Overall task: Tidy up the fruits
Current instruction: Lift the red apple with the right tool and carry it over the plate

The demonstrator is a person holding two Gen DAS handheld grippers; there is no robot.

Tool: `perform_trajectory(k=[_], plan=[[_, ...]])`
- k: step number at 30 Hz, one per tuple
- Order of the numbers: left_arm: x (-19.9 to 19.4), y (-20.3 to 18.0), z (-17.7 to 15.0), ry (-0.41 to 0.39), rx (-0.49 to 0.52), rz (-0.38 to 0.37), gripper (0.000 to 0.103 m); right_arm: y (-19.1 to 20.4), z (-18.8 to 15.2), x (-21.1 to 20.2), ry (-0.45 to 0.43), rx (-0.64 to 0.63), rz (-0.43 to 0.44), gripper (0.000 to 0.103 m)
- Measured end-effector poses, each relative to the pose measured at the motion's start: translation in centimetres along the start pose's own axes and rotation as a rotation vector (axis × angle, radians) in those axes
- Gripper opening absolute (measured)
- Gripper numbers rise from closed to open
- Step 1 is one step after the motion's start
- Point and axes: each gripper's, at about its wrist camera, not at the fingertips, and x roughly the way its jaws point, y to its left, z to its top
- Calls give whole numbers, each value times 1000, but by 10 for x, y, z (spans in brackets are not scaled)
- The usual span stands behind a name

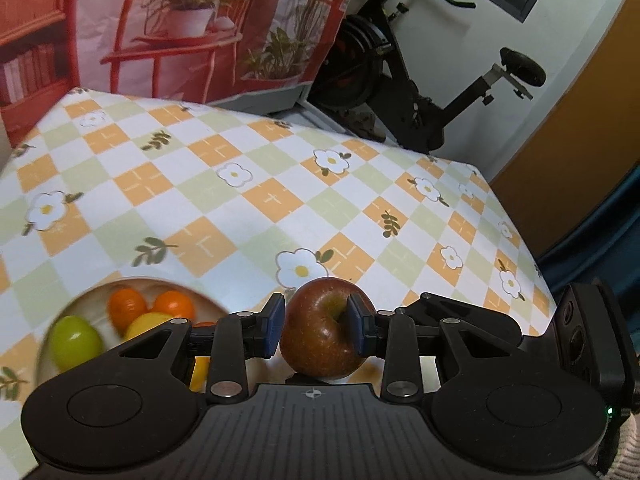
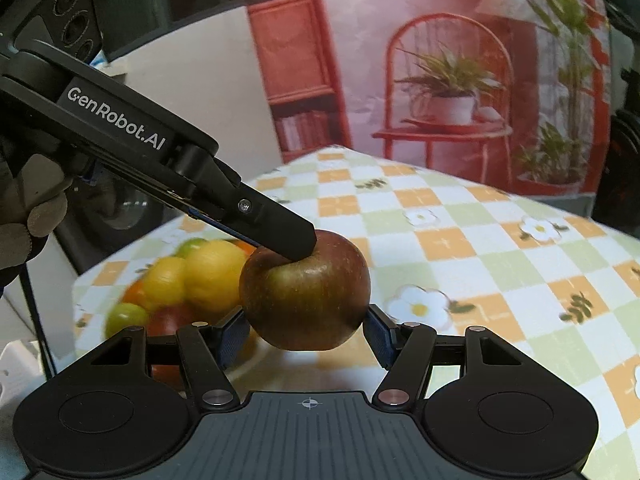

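A dark red-brown apple [image 1: 320, 330] is held between the blue pads of my left gripper [image 1: 316, 326], above the checkered tablecloth. In the right wrist view the same apple [image 2: 306, 300] sits between the spread fingers of my right gripper [image 2: 306, 330]; the pads stand at its sides with small gaps. The left gripper's finger [image 2: 280, 232] reaches in from the upper left and presses on the apple's top. A beige plate [image 1: 96, 294] at the lower left holds oranges [image 1: 128, 304], a green fruit [image 1: 74, 340] and yellow fruit [image 2: 208, 272].
The table with the flowered orange-green cloth [image 1: 280, 184] stretches ahead. A printed backdrop [image 1: 180, 28] stands behind the table. An exercise bike [image 1: 404, 80] is beyond the far edge. The table's right edge [image 1: 520, 240] drops off to a blue seat.
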Motion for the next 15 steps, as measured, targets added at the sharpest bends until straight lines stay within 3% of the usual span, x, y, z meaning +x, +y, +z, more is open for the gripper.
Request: perform_trajectory(k=[6,15], plan=[[-39,13,-12,-44,-18,30,36,37,16,2,-7,-47,50,58],[-55,39,-31,-55,-90,47,36,77,21,20,50,-117,92,58]])
